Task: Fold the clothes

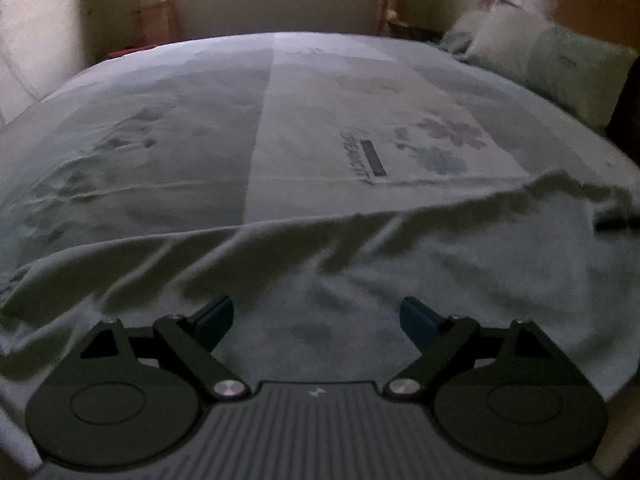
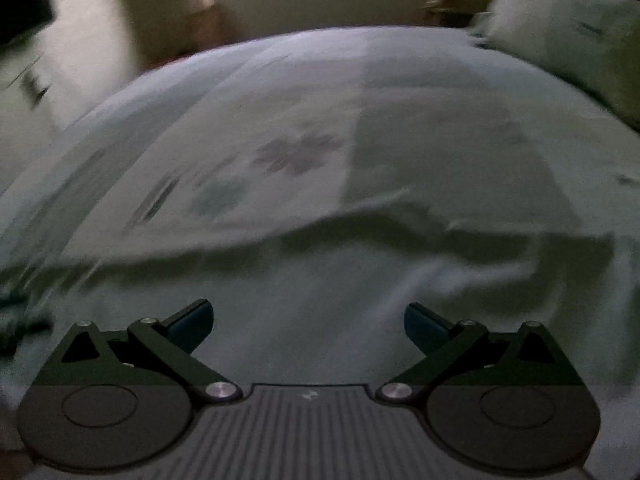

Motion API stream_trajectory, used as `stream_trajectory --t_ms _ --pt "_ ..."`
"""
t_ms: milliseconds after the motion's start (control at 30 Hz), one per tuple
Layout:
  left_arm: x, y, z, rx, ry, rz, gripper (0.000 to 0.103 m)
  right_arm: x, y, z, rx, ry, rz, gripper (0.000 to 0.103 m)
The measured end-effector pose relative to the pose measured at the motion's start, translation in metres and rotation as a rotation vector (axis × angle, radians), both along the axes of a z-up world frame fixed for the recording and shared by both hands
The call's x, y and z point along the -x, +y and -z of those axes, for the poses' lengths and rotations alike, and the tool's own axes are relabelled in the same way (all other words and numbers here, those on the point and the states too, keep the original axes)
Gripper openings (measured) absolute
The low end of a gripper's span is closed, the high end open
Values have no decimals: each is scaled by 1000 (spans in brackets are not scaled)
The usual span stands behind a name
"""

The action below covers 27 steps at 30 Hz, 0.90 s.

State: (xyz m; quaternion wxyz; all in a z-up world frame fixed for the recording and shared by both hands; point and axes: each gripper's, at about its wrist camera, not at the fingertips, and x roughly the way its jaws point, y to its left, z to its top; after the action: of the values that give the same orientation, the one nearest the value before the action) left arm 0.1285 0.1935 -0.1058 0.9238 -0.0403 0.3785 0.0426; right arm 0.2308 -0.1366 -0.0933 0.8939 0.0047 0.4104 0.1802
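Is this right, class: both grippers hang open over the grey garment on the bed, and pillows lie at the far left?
Not quite. The pillows lie at the far right, as both wrist views show. Otherwise correct: left gripper and right gripper hang open over the grey garment.

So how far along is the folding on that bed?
Little looks done: the pale garment lies spread and wrinkled on the bedsheet, with no neat fold visible. Nothing is in hand; the left gripper and right gripper are both open over the cloth, gripping nothing. Nearly all the folding seems left.
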Motion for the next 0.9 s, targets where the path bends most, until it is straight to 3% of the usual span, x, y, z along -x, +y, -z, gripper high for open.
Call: stream_trajectory --t_ms 200,400,467,567,667,767,900 --pt "23 28 10 75 36 -108 90 30 21 24 139 -7 -42 103" --pt "64 34 7 58 -26 -200 90 24 25 23 148 25 -29 103" --pt "74 42 13 73 -7 -252 90 24 28 25 153 20 -24 103" --pt "84 48 12 109 -16 -234 90 23 32 27 158 18 -13 103" --pt "79 57 -2 101 -47 -190 91 23 33 26 161 24 -13 103" --pt "66 73 -9 55 -91 -220 91 23 33 26 160 21 -10 103" --pt "62 90 14 114 -40 -290 90 24 33 27 161 16 -7 103"
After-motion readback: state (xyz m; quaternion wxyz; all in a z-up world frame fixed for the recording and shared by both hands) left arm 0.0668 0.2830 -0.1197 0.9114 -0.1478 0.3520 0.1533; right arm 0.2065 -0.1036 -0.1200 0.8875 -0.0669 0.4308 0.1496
